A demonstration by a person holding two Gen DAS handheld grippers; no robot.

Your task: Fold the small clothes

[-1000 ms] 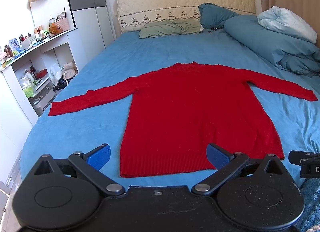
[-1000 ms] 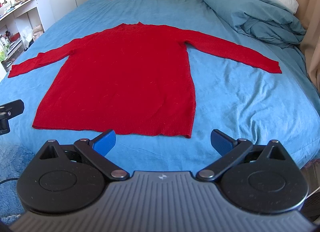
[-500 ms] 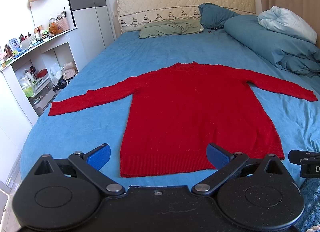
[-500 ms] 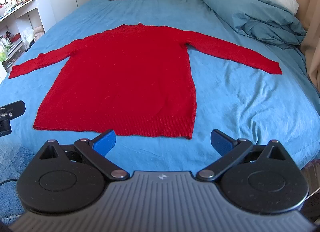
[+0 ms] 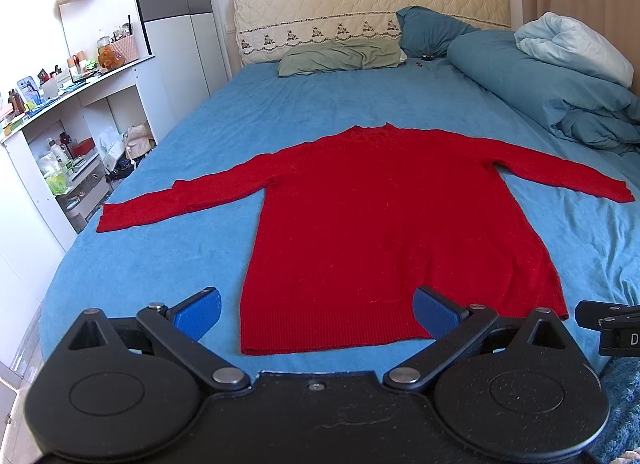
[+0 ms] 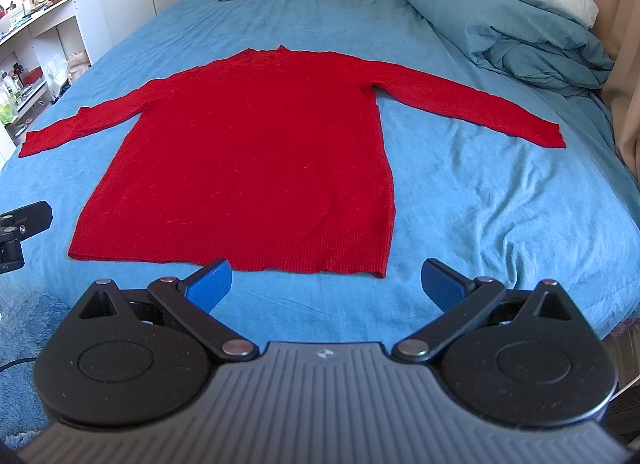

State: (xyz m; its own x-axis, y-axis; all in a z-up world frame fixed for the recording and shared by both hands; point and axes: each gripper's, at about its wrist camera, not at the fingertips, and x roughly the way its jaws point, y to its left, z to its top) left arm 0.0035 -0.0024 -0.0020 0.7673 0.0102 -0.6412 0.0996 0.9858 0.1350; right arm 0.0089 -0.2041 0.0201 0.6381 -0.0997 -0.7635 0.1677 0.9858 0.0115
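Blue fingers (image 5: pixel 199 311) of the left gripper (image 5: pixel 316 310) spread wide and empty at the near hem of a red sweater (image 5: pixel 384 232), which lies flat on the blue bed (image 5: pixel 280 104), sleeves out to both sides. The right gripper (image 6: pixel 326 284) is likewise agape, holding nothing, just short of the hem. Open shelves (image 5: pixel 60 160) at left hold bottles and boxes. Bare sheet rings the sweater; a heaped duvet (image 6: pixel 500 24) crowds the right edge
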